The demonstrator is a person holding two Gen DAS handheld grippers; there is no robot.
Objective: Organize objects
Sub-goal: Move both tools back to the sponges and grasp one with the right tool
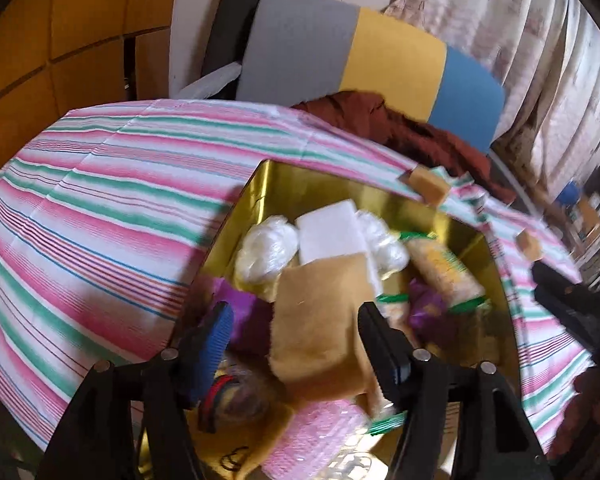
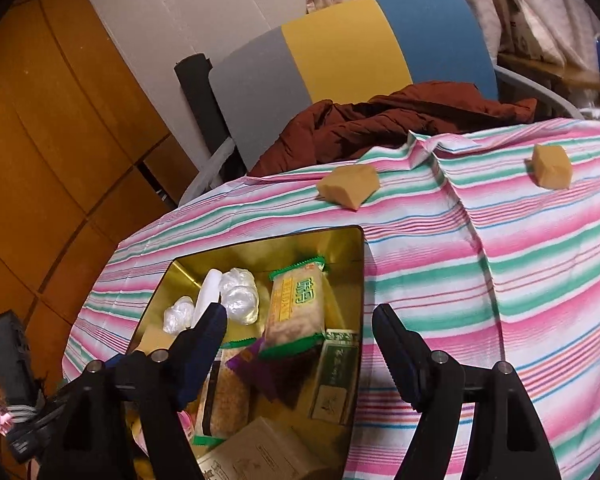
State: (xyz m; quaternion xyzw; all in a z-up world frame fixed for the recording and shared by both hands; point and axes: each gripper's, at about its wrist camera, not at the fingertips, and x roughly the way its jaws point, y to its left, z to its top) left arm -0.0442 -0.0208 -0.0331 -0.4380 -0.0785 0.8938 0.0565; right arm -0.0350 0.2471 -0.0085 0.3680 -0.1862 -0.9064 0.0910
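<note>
Over the gold tin (image 1: 260,188), the left gripper (image 1: 296,328) has its fingers apart with a tan sponge (image 1: 320,320) lying between them; whether they touch it cannot be told, but it seems to be going in among the snack packets (image 2: 296,308) and wrapped white bundles (image 2: 238,296). The right gripper (image 2: 300,336) hangs with fingers apart and empty above the tin's right edge, probably ready for the next piece. Two more tan blocks (image 2: 350,188) (image 2: 552,166) sit on the striped cloth (image 2: 500,260) of the worktop, well apart from the tin.
</note>
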